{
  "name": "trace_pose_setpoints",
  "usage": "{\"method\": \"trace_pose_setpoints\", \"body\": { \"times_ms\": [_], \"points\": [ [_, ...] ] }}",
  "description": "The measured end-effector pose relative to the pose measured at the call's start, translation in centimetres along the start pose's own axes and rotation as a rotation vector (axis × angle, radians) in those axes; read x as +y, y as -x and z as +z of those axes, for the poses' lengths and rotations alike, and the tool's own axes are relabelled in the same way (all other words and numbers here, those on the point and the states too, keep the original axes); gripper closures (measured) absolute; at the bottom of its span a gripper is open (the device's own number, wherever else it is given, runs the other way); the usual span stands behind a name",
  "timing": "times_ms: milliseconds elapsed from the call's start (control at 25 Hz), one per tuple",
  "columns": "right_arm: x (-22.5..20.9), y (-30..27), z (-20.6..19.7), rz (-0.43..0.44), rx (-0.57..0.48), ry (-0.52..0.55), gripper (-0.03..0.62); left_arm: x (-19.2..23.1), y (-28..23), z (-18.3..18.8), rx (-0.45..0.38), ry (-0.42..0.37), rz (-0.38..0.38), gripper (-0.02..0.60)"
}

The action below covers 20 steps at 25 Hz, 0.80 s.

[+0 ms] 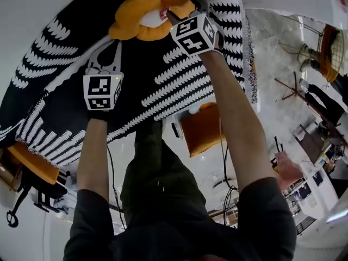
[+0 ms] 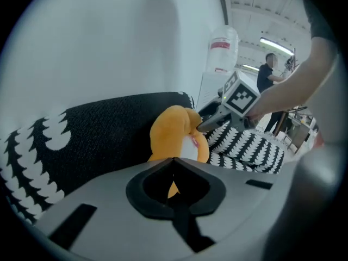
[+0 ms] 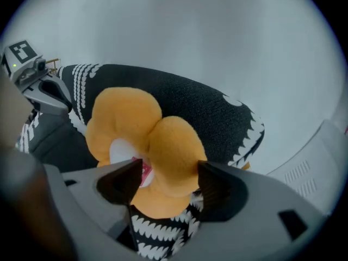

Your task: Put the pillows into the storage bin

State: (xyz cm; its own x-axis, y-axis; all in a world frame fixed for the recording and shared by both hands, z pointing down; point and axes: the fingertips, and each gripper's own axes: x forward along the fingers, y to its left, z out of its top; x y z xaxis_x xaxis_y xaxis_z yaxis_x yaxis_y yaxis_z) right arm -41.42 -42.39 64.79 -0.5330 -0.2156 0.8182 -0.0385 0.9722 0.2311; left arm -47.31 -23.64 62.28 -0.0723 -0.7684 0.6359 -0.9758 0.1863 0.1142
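An orange flower-shaped pillow (image 1: pixel 136 15) (image 2: pixel 171 129) (image 3: pixel 136 124) lies on a big black pillow with white leaf print (image 1: pixel 163 75) (image 2: pixel 81 140) (image 3: pixel 217 105). My right gripper (image 1: pixel 182 10) (image 3: pixel 166 181) is shut on one orange petal, a pad pressing each side; it shows in the left gripper view as well (image 2: pixel 209 121). My left gripper (image 1: pixel 106 58) (image 2: pixel 175 165) hovers over the black pillow to the left, jaws shut together with nothing visibly between them. It also appears in the right gripper view (image 3: pixel 49 94).
An orange boxy thing (image 1: pixel 201 126) stands on the pale floor below the black pillow, and another orange shape (image 1: pixel 32 165) sits at the lower left. A white wall lies behind the pillows. A person (image 2: pixel 266 72) stands far back among furniture.
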Motion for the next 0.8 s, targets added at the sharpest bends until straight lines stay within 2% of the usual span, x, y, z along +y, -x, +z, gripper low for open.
{"method": "trace_pose_setpoints", "body": {
  "times_ms": [280, 520, 800],
  "points": [
    [-0.1, -3.7, 1.5, -0.081, 0.027, 0.138, 0.287, 2.5, 0.6, -4.0, 0.035, 0.042, 0.011, 0.580],
    [0.7, -4.1, 1.2, -0.086, -0.005, 0.233, 0.524, 2.3, 0.3, -6.4, 0.074, 0.058, 0.013, 0.580],
    [1.0, 0.7, -0.1, -0.096, -0.073, 0.160, 0.549, -0.9, 0.1, -4.8, 0.065, 0.025, -0.004, 0.580]
  ]
}}
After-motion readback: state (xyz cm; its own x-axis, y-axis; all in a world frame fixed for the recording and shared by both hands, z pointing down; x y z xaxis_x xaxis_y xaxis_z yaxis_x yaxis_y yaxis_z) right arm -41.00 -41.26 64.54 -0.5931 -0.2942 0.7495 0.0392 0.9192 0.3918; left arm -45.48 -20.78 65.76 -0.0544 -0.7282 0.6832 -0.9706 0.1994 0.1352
